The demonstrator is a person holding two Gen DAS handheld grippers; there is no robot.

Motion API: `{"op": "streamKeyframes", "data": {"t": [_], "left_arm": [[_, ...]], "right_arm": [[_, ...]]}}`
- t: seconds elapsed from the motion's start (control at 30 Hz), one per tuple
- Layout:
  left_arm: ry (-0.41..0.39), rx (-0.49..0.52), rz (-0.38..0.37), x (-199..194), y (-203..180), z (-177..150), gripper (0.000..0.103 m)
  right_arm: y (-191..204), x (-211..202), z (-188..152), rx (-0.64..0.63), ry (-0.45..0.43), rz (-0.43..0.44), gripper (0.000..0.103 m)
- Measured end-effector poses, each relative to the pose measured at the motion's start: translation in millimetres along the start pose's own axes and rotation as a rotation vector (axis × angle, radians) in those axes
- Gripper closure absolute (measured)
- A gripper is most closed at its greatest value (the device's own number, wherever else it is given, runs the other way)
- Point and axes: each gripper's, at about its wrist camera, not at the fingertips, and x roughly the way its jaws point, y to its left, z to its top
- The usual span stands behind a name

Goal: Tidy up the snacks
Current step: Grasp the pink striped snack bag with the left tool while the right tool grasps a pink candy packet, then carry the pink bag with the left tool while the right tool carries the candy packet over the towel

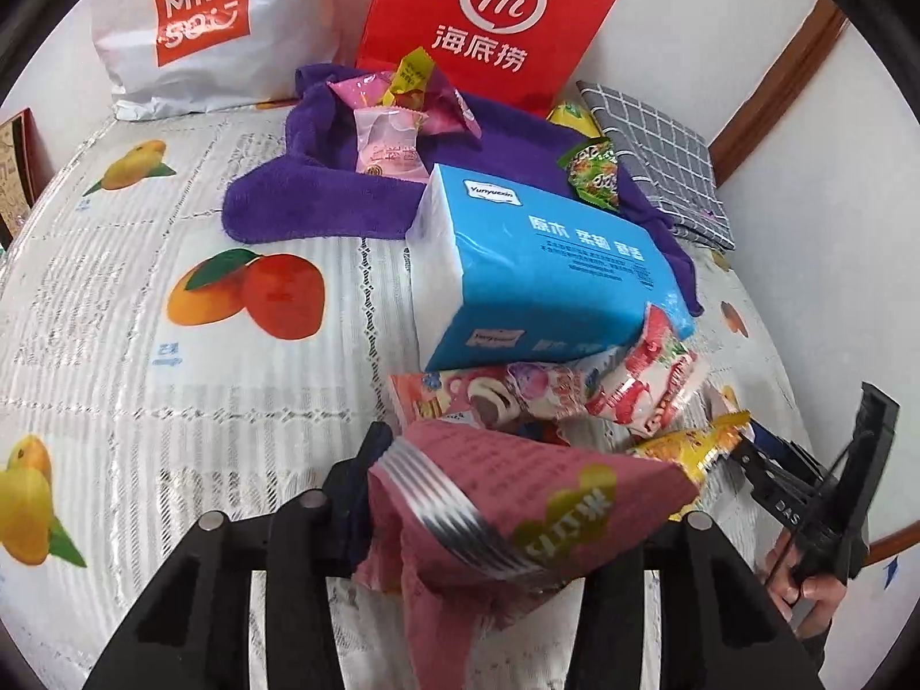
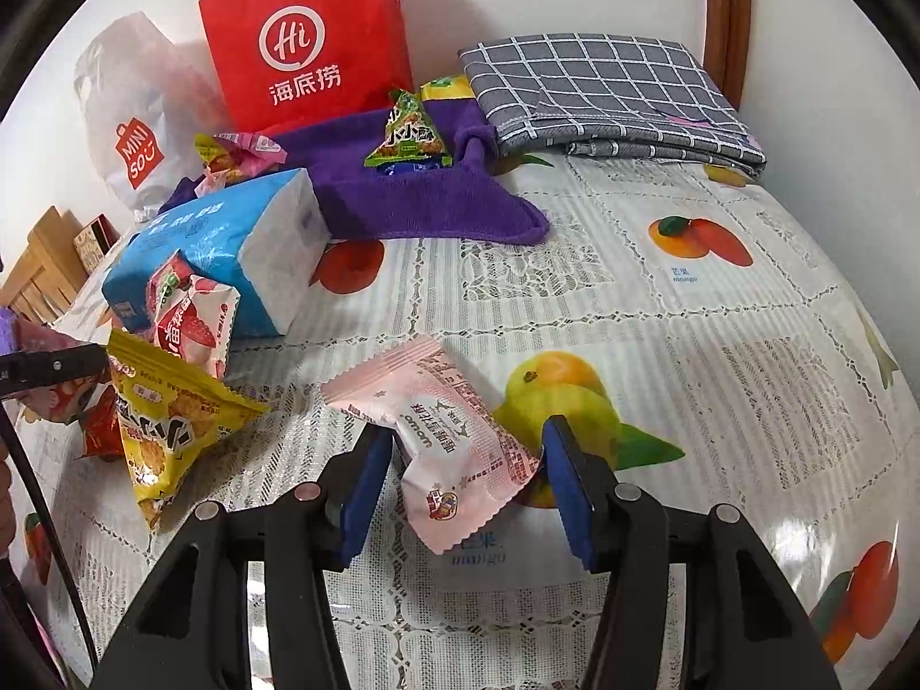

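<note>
My left gripper (image 1: 494, 494) is shut on a dusty-pink snack packet (image 1: 517, 512) and holds it above the table. Beyond it lie a strawberry-print packet (image 1: 650, 385), a cake-roll packet (image 1: 489, 397) and a yellow packet (image 1: 690, 448) under a blue tissue pack (image 1: 546, 270). More pink packets (image 1: 391, 126) and a green packet (image 1: 592, 172) rest on a purple towel (image 1: 322, 190). My right gripper (image 2: 466, 489) is open around a pale pink packet (image 2: 443, 437) lying on the tablecloth. The yellow packet (image 2: 167, 425), strawberry packet (image 2: 190, 316) and green packet (image 2: 408, 138) also show there.
A red paper bag (image 1: 489, 17) and a white MINISO bag (image 1: 195, 29) stand against the back wall. A grey checked cloth (image 2: 604, 92) lies folded at the back right. The fruit-print tablecloth (image 2: 690, 316) covers the table. The right gripper's body (image 1: 816, 489) shows at the left view's right edge.
</note>
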Motion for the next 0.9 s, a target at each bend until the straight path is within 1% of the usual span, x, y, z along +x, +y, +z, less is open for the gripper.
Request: {"op": "streamKeyframes", "data": {"t": [0.27,0.37,0.43,0.53,0.63,0.9], "left_arm": [[-0.021,0.014,-0.009,-26,-1,-18,0.062],[-0.016,0.026,0.002,-34,-2,-23,0.062],[-0.022,0.048,0.009,-43,-5,-27,0.062],[-0.044,0.057,0.013,-58,-9,-28,0.062],[-0.066,0.061,0.010,-73,-15,-28,0.062],[-0.119,0.084,0.012,-103,-36,-23,0.062]], "right_arm": [[2,0,0,-0.006,-0.004,-0.010,0.050],[0,-4,-1,0.015,-0.013,-0.026,0.050],[-2,-9,-4,0.038,-0.007,-0.013,0.051],[0,-25,-6,0.072,-0.023,0.004,0.051],[5,-47,-4,0.084,-0.058,0.020,0.051],[31,-99,11,0.047,-0.117,0.002,0.051]]}}
